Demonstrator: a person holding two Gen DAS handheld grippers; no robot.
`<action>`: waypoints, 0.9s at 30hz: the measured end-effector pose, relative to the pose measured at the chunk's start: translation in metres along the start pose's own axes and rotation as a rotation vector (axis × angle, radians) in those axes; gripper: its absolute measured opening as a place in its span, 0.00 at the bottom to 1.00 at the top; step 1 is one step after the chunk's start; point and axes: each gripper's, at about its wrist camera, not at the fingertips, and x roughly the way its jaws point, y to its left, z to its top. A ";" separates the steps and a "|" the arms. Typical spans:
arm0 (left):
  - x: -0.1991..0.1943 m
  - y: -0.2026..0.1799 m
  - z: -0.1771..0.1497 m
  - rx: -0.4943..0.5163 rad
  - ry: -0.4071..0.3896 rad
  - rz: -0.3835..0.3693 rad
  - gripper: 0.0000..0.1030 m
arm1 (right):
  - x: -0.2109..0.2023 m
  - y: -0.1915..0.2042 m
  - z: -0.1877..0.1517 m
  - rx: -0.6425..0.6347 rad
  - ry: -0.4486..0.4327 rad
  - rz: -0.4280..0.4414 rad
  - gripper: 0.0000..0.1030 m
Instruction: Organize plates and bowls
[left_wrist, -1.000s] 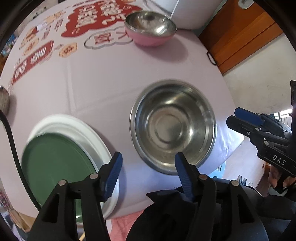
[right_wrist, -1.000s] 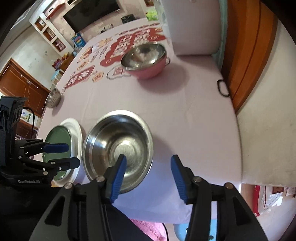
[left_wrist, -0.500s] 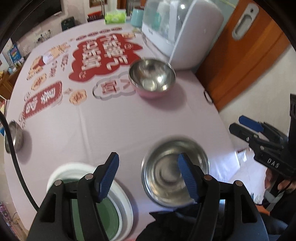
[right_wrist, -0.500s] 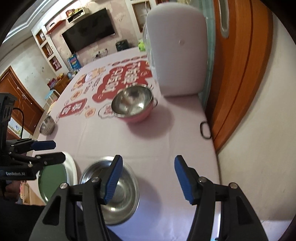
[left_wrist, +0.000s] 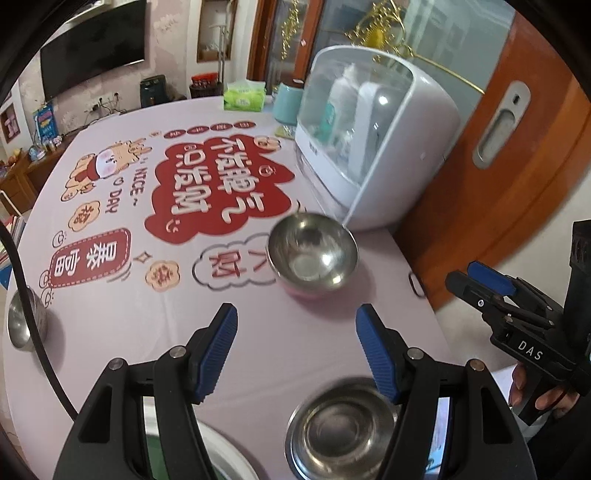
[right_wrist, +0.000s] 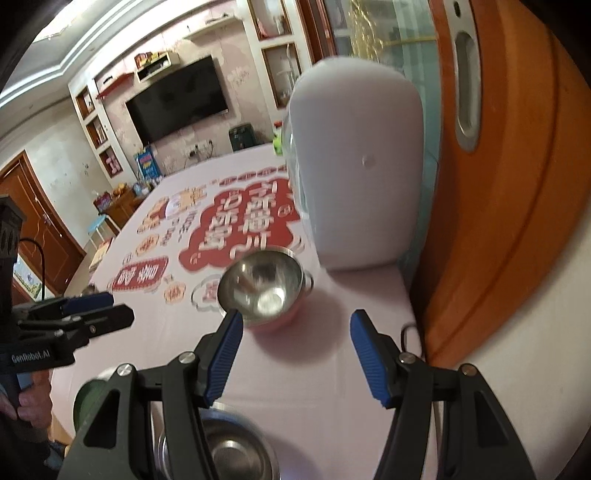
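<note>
Both grippers are lifting: we are tilting up off the big steel bowl (left_wrist: 343, 424), now at bottom, towards the pink-based bowl (left_wrist: 312, 254) at centre, likely next. The left gripper (left_wrist: 295, 350) and right gripper (right_wrist: 295, 354) are gaping half-wide, empty. The printed tablecloth (left_wrist: 147, 302) is filling a living room.

The counter (left_wrist: 122, 328) wears a pale lilac cloth printed with red cartoon shapes. Straight ahead of the left hand-held gripper (left_wrist: 295, 350) a pink-bottomed steel bowl (left_wrist: 312, 254) sits on it, with a white domed appliance (left_wrist: 373, 136) beyond. Just below that gripper's fingers lie a wide steel bowl (left_wrist: 340, 428) and, beside it, what seems a green plate on a white one (left_wrist: 221, 454). A small steel bowl (left_wrist: 22, 325) rests far left, and a green tissue box (left_wrist: 243, 96) at the far edge.
</note>
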 end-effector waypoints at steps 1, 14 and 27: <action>0.002 0.001 0.003 -0.008 -0.006 0.003 0.64 | 0.002 0.001 0.003 -0.002 -0.012 -0.004 0.59; 0.057 0.018 0.028 -0.097 -0.062 -0.005 0.62 | 0.049 0.011 0.014 0.000 -0.137 -0.006 0.59; 0.121 0.030 0.022 -0.133 0.024 -0.019 0.55 | 0.096 0.011 -0.005 -0.028 -0.078 -0.017 0.57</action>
